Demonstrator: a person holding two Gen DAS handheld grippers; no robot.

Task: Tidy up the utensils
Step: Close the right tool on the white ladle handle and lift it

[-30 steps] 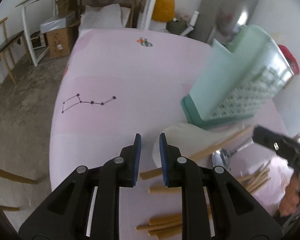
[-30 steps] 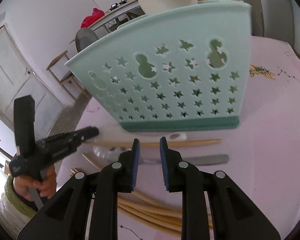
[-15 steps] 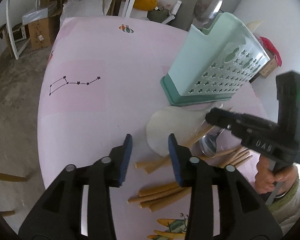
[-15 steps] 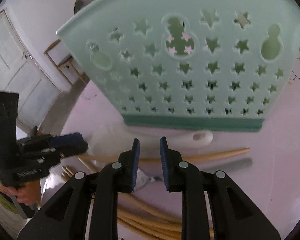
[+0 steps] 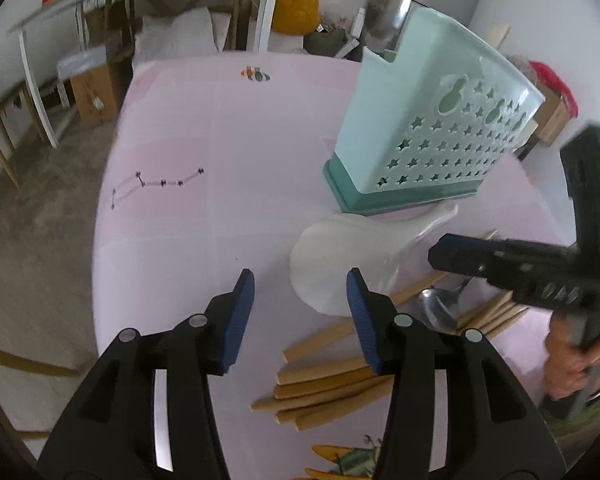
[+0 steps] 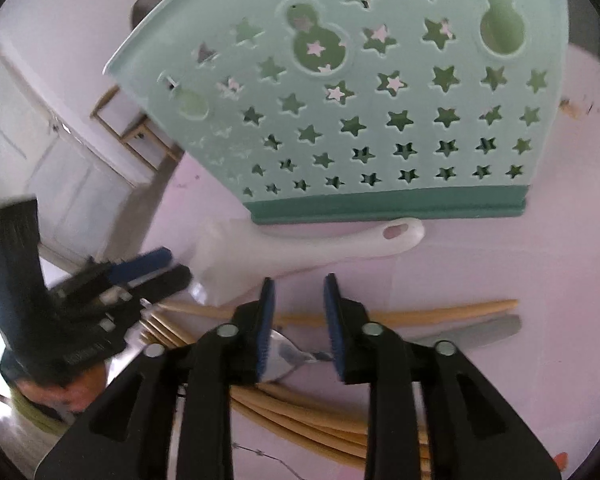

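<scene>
- Utensils lie loose on the pink desk [image 5: 220,128] in front of the green caddy [image 6: 360,92]: white rice paddle [image 6: 300,250] against its base, then one long chopstick [image 6: 440,312], metal spoon [image 6: 296,354], chopstick bundle [image 5: 324,384].
- Right gripper [image 6: 298,320]: jaws opening, tilted down, straddling the spoon neck; pads not touching it.
- Left gripper [image 5: 300,312]: jaws opening, nothing between them, beside the paddle's blade.
- Tip: drop lower and centre on the spoon neck before closing; mind the chopstick just caddy-side.
</scene>
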